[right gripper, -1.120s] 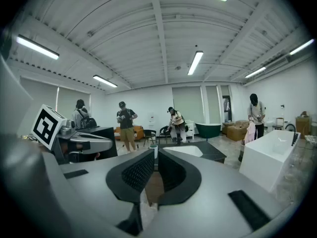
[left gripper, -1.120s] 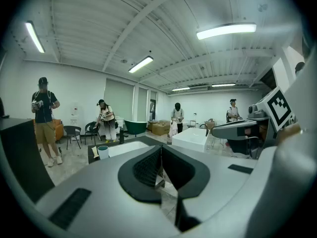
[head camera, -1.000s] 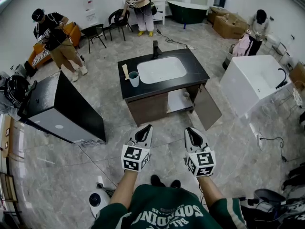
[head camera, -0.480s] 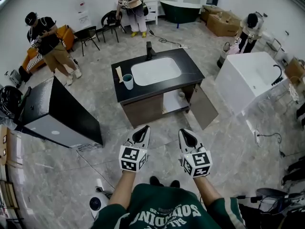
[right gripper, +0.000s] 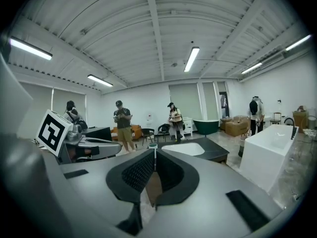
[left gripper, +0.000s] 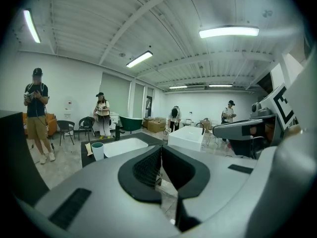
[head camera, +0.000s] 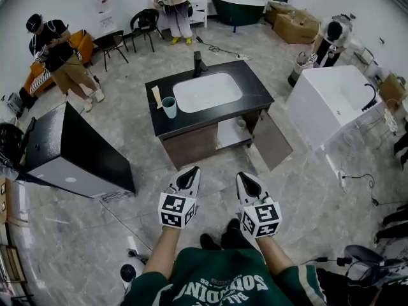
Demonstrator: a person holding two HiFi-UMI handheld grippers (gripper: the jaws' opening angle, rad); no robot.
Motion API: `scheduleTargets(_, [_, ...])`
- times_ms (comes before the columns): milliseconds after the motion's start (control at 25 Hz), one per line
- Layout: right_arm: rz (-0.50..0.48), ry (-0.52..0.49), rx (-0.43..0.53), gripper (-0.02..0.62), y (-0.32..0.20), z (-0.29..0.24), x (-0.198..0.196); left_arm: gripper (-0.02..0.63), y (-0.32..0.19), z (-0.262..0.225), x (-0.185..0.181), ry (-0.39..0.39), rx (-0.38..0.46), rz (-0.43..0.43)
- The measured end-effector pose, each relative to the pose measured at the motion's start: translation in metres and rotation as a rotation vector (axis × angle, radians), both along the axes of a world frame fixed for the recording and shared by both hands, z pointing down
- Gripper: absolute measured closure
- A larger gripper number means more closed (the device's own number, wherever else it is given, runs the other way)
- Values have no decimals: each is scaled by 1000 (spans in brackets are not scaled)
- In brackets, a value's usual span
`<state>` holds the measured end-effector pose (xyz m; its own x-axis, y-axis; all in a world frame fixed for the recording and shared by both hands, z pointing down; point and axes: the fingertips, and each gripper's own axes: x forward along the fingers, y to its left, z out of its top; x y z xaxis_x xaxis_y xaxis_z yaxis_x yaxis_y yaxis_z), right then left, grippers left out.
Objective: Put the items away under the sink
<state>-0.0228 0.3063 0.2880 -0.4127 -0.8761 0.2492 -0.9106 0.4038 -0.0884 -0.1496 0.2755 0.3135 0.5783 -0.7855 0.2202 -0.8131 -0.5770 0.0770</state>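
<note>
Standing well back from the sink vanity (head camera: 258,89), the person holds the left gripper (head camera: 190,171) and right gripper (head camera: 246,176) side by side, both with jaws pressed together and nothing between them. A cup (head camera: 169,106) sits on the black countertop left of the basin (head camera: 207,92). The cabinet door (head camera: 275,143) hangs open.

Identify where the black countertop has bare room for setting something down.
Bare: the black countertop strip between the white basin and its right edge, and the front strip. Crowded: the left strip, holding a teal cup and a beige flat piece.
</note>
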Motion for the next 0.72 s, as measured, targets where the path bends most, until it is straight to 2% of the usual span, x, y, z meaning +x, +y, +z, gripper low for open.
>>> scheduleTargets(280, [-10, 29, -6, 552, -40, 13, 1, 595, -37, 16, 9, -20, -21, 27])
scheduleTargets(520, [-66, 10, -5, 552, -113, 13, 3, 597, -96, 17, 17, -15, -27, 14])
scheduleTargets(720, [-144, 26, -6, 552, -176, 9, 1, 597, -148, 14, 18, -8, -30, -44])
